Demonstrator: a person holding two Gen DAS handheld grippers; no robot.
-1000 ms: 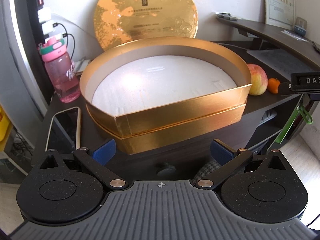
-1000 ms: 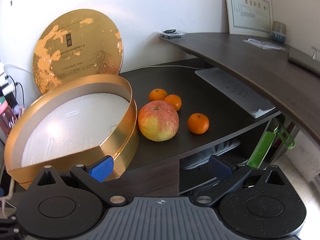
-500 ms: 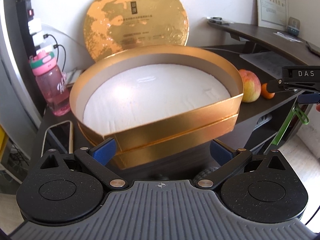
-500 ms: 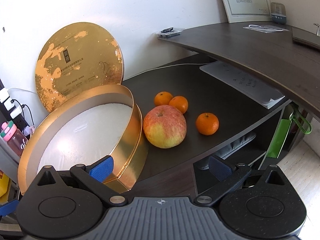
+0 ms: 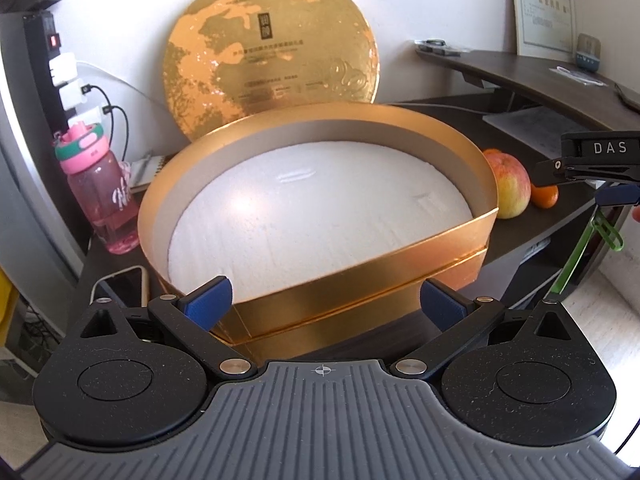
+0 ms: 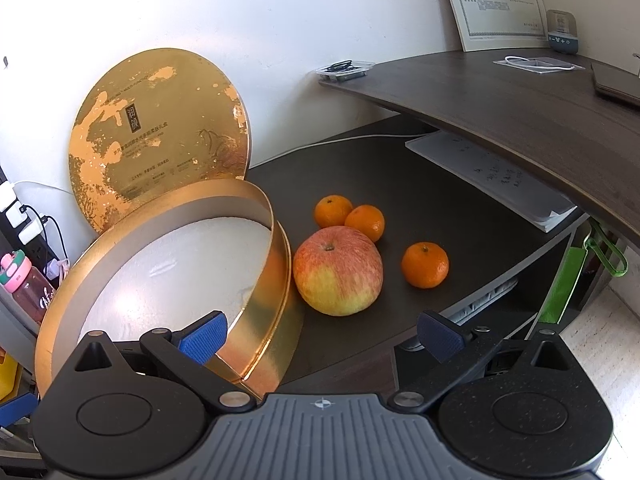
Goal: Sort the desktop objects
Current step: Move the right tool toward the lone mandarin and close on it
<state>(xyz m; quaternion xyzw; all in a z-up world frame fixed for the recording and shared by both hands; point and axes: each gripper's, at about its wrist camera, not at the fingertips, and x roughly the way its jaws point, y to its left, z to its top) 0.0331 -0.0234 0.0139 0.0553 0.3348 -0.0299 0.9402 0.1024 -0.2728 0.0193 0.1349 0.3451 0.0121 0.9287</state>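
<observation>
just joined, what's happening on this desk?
A person holds a gripper in each hand, sorting a desk. Both the left gripper and right gripper are open and hold nothing. The left faces an open gold box with nothing on its white liner; its lid leans on the wall. The right faces an apple and three tangerines beside the box. No fruit is boxed yet.

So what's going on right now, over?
Both claws open, empty: left claw, right claw. Gold box empty. Apple, three oranges on desk. Nothing blocking.
</observation>
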